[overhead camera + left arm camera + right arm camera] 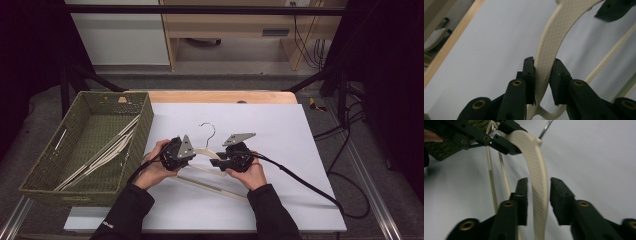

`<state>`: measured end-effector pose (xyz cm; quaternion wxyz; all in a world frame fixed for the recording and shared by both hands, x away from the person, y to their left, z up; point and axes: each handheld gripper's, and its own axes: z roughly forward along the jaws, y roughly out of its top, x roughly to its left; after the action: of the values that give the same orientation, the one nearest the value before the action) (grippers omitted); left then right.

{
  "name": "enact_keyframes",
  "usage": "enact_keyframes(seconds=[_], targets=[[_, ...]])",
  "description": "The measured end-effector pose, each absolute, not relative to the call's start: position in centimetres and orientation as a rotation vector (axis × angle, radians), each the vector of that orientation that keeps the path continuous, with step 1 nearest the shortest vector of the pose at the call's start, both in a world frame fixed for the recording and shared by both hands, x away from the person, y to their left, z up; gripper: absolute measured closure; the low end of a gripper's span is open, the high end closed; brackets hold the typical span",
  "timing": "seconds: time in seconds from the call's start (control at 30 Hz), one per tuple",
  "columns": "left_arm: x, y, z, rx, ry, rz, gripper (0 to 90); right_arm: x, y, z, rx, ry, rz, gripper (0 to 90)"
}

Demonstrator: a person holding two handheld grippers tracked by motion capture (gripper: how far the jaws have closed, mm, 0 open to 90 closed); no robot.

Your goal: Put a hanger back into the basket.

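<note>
Left gripper [543,80] clamping cream hanger [549,47], no legible writing

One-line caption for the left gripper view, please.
Left tool clamps one cream hanger arm above the white mat.

A basket [145,125] stands left of the hanger [212,175]; more hangers [102,157] lie inside.
</note>
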<state>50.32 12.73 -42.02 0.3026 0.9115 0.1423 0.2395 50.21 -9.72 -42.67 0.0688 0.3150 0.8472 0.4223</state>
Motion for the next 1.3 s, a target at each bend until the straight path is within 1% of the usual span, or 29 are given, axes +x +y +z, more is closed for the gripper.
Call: enact_keyframes(seconds=[0.03, 0.13, 0.2, 0.23, 0.27, 0.33, 0.4, 0.53, 0.6, 0.77, 0.87, 0.97, 1.0, 1.07, 1.1, 1.2, 1.3], targets=[[50.3, 12.7, -42.1, 2.421, 0.375, 0.639, 75.5, 50.3, -9.5, -42.7, 0.949, 2.562, 1.266, 78.3], [50.1, 13.0, -41.8, 2.405, 0.387, 0.613, 74.9, 50.4, -9.6, -42.6, 0.931, 2.600, 1.284, 80.2], [49.8, 13.4, -41.4, 2.389, 0.395, 0.587, 72.6, 50.2, -9.7, -42.2, 0.918, 2.620, 1.308, 81.6], [49.6, 13.5, -41.1, 2.357, 0.409, 0.574, 67.2, 50.0, -9.9, -42.0, 0.886, 2.639, 1.330, 82.4], [49.4, 13.7, -40.8, 2.324, 0.417, 0.568, 59.4, 49.8, -10.0, -41.7, 0.879, 2.645, 1.342, 83.3], [48.8, 14.3, -39.9, 2.268, 0.437, 0.545, 52.4, 49.4, -10.2, -41.2, 0.860, 2.651, 1.366, 85.4], [48.2, 15.0, -39.1, 2.221, 0.468, 0.526, 41.2, 48.8, -10.4, -40.7, 0.843, 2.653, 1.371, 86.6], [46.6, 16.4, -37.9, 2.122, 0.530, 0.482, 29.7, 47.9, -11.1, -39.6, 0.798, 2.647, 1.364, 86.7], [45.7, 17.1, -37.5, 2.081, 0.541, 0.458, 26.8, 47.3, -11.5, -39.0, 0.771, 2.653, 1.385, 86.8], [43.9, 17.9, -37.2, 2.060, 0.520, 0.426, 27.2, 45.8, -12.2, -37.8, 0.677, 2.680, 1.440, 86.8], [43.6, 17.6, -37.5, 2.061, 0.508, 0.380, 31.0, 45.2, -12.1, -37.7, 0.627, 2.707, 1.457, 86.7], [43.5, 16.9, -38.0, 2.107, 0.481, 0.345, 35.6, 44.9, -11.9, -37.8, 0.593, 2.727, 1.468, 86.7], [43.5, 16.6, -38.3, 2.111, 0.471, 0.326, 39.9, 44.8, -11.8, -37.9, 0.585, 2.734, 1.468, 86.7], [43.5, 16.0, -38.5, 2.119, 0.463, 0.311, 45.7, 44.7, -11.6, -38.1, 0.568, 2.753, 1.464, 86.7], [43.6, 15.8, -38.6, 2.126, 0.453, 0.304, 50.9, 44.6, -11.5, -38.3, 0.559, 2.760, 1.459, 86.7], [43.6, 15.1, -38.9, 2.153, 0.432, 0.287, 61.5, 44.5, -11.2, -38.6, 0.534, 2.777, 1.442, 86.7], [43.5, 14.7, -39.0, 2.185, 0.409, 0.289, 68.7, 44.5, -11.2, -38.8, 0.517, 2.787, 1.446, 86.7]])
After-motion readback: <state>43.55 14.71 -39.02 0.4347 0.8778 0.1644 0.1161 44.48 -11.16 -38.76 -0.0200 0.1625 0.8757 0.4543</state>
